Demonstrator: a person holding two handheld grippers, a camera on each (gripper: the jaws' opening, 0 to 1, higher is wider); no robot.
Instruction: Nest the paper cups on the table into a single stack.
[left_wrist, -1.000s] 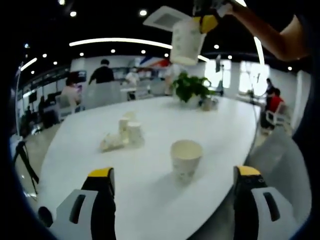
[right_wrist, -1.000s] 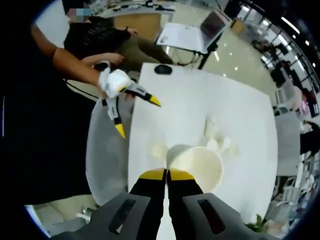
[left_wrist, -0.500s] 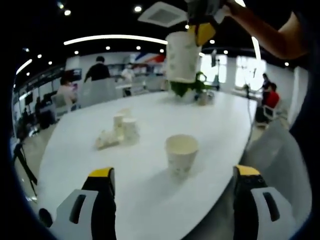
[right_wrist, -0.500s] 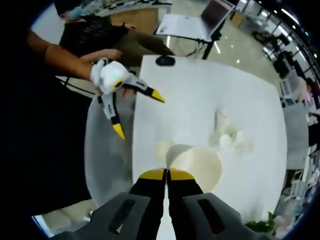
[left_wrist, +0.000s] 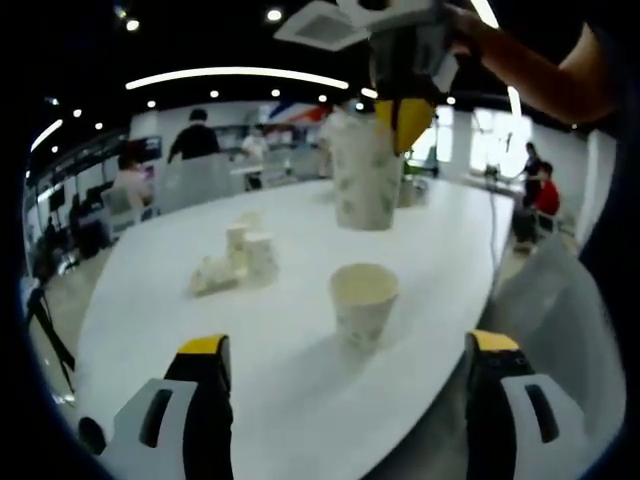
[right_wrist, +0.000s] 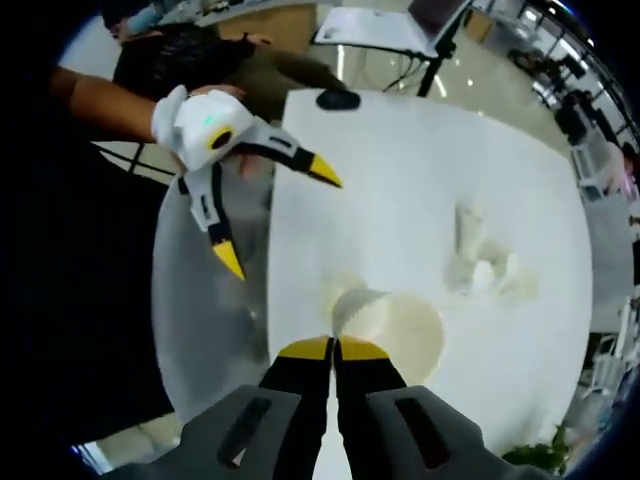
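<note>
My right gripper (right_wrist: 335, 349) has its yellow-tipped fingers pinched together on the rim of a held paper cup (right_wrist: 395, 332), whose open mouth sits just past the fingertips. In the left gripper view I see that same gripper (left_wrist: 403, 118) coming down from above with the cup (left_wrist: 363, 175) hanging in the air, above and slightly beyond a standing cup (left_wrist: 363, 303) on the white table (left_wrist: 200, 320). That standing cup rests ahead of my left gripper (left_wrist: 345, 352), roughly between its two fingers, which are spread wide with nothing in them. Farther out, off toward the left finger's side, a small cluster of cups (left_wrist: 238, 262) stands on the tabletop, one lying tipped.

From the right gripper view, the left gripper (right_wrist: 275, 215) hovers off the table edge, jaws splayed. Beyond the table is an open office hall with ceiling spotlights, seated people, and a laptop (right_wrist: 385, 25) near the far end.
</note>
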